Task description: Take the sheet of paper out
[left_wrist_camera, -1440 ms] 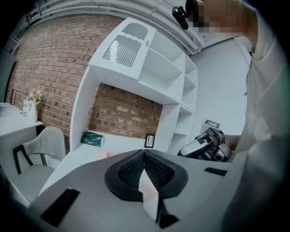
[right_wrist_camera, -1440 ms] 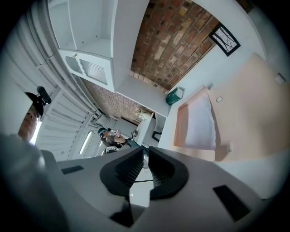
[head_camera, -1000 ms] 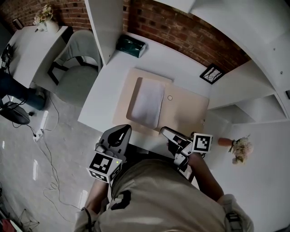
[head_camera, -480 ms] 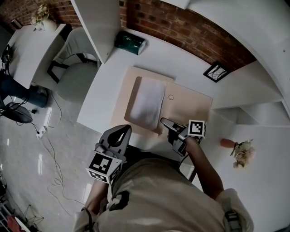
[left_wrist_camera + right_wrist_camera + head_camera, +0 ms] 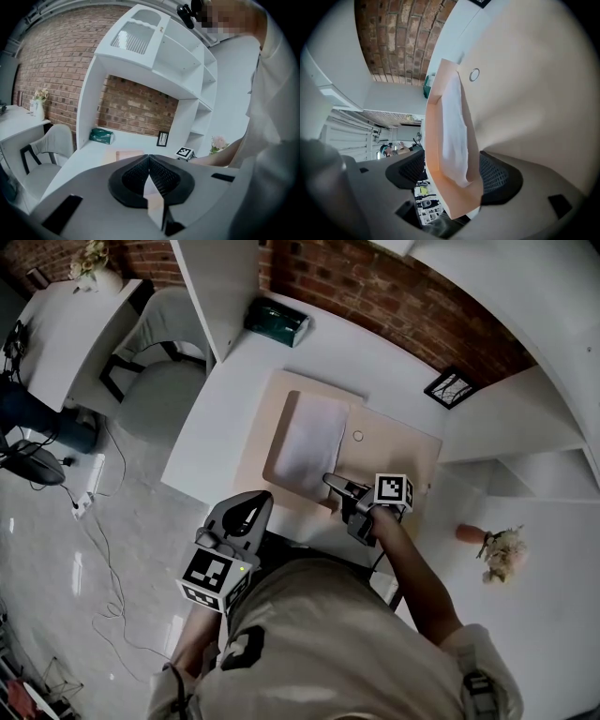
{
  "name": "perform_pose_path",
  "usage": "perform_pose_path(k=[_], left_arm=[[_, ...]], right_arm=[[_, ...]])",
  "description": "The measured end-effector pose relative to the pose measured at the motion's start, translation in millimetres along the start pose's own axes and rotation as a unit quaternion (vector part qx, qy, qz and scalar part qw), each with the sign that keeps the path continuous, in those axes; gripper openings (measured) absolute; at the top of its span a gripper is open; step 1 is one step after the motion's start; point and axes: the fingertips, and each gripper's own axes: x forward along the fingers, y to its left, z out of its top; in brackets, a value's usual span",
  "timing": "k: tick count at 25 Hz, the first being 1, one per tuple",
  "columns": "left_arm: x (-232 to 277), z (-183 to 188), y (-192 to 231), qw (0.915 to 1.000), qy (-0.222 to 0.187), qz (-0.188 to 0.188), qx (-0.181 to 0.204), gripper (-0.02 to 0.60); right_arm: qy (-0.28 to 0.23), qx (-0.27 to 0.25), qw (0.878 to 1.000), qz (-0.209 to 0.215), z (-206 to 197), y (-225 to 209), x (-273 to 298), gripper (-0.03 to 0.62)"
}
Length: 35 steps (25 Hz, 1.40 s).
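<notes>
Head view: right gripper [image 5: 332, 486], jaws just opened wide, straddles sheet of paper [image 5: 309, 444] lying lengthwise toward wall [image 5: 375, 296].

Red brick wall [image 5: 375, 292] at twelve o'clock, white shelving [image 5: 525, 418] at three — grey chair [image 5: 164, 334], glossy pale floor [image 5: 47, 577] at nine.

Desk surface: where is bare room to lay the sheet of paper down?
Free: the white strip of desk left of the envelope, in front of the green box; also the strip behind the envelope, between green box and picture frame. Crowded: the middle, the envelope with the paper, and its near corner, between the just-opened jaws of the right gripper.
</notes>
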Motion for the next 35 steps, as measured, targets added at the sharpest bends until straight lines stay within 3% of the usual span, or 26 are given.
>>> perform_pose_path(k=[22,35], left_arm=[[-18,-3,6,0.9995,-0.013,0.026,-0.012,0.018],[-24,-5,6,0.9991,-0.016,0.033,-0.019,0.018]], right_arm=[[0.019,-0.028,0.999,0.034,6,16,27,0.351],[-0.011,-0.077,0.99,0.117,20,45,32,0.351]])
